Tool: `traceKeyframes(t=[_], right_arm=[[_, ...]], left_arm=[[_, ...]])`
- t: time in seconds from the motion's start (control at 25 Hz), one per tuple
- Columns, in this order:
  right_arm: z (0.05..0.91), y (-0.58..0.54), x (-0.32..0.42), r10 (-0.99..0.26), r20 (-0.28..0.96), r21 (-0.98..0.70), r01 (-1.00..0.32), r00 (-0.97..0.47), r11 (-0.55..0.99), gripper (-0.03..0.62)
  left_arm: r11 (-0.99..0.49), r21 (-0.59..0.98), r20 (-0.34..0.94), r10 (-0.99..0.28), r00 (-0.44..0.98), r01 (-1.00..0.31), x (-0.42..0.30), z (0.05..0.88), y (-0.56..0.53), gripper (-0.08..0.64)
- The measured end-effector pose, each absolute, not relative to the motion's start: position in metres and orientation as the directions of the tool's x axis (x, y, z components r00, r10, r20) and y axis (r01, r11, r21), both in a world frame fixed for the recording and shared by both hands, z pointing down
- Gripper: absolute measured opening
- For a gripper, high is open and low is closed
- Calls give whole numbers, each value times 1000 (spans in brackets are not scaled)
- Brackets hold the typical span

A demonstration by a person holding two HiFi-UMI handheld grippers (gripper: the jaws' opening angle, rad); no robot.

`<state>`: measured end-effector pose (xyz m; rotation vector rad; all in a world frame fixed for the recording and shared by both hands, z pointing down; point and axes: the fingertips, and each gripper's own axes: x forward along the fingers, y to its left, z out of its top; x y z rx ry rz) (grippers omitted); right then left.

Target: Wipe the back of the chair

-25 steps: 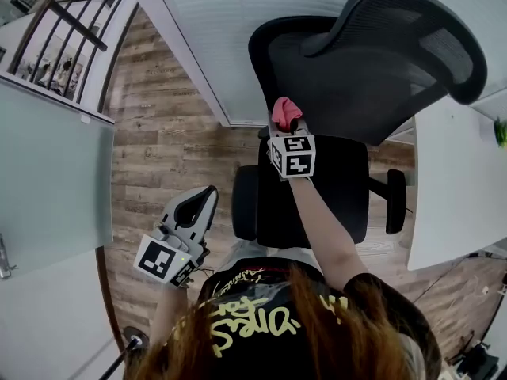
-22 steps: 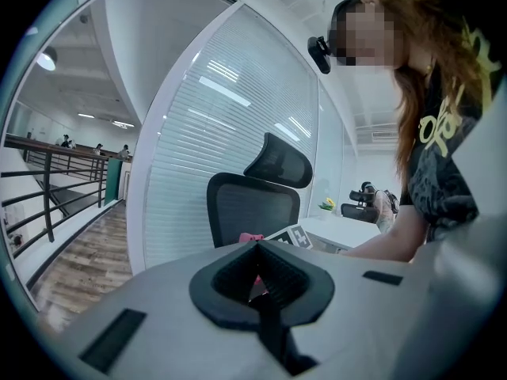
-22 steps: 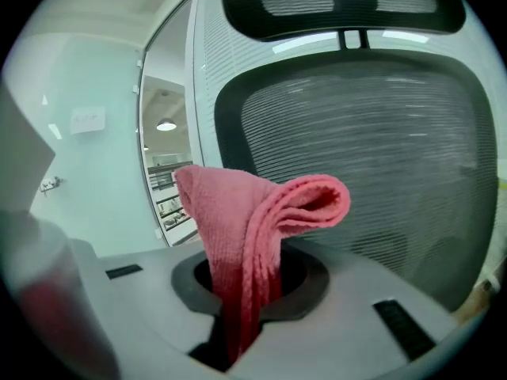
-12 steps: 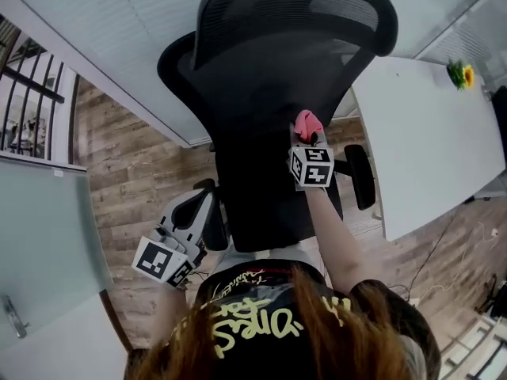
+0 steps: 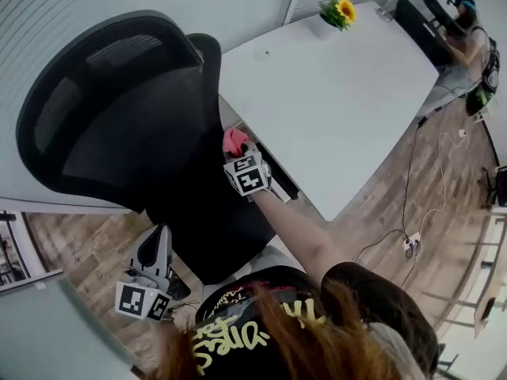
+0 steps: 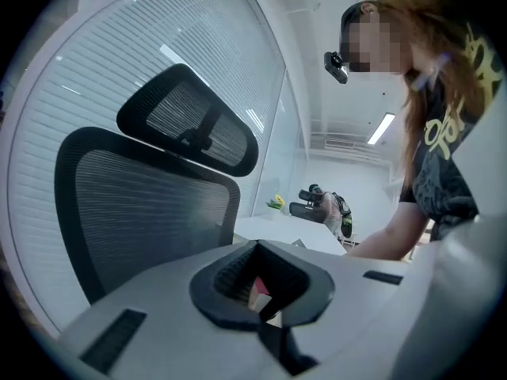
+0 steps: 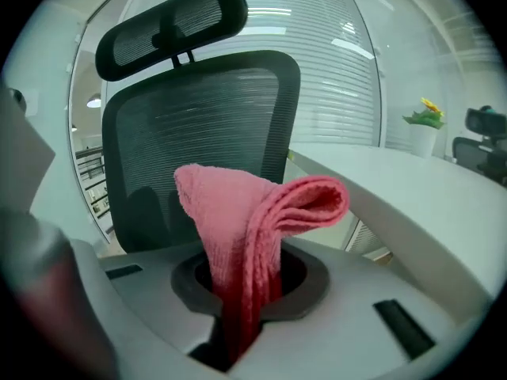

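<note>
A: Right hand-held gripper (image 5: 240,153) state?
B: Jaws clamped on a folded pink cloth (image 7: 253,220), which sticks up out of them. It sits at the right edge of the chair back (image 5: 119,133), between that and the white tabletop (image 5: 341,93). Can't tell if the cloth touches the mesh.
A: Left one?
B: Left hand-held gripper (image 5: 156,244) is low, well apart from the cloth. Jaws together, nothing held.

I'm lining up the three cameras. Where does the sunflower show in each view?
Head view: sunflower, top centre, at the white table's far end.
Left gripper view: small, centre, right of the chair back.
Right gripper view: far right, on the table.
Shared landmark: the white table.
</note>
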<state>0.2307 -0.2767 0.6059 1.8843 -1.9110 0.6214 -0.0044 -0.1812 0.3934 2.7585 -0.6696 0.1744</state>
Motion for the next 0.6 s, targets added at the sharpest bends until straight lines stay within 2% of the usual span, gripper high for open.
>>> traceKeyframes(t=[0.16,0.6], right_arm=[[620,-283,248,-810,586,-93,-995,-27,-34,51],[646,-313,275,-784,619,-53,-993,50,-105,51]], left_arm=[[-843,264,204,-426,881,-469,18,398,-184,-11],[-801,252,234,-494,837,-543,30,400,-189,-11]])
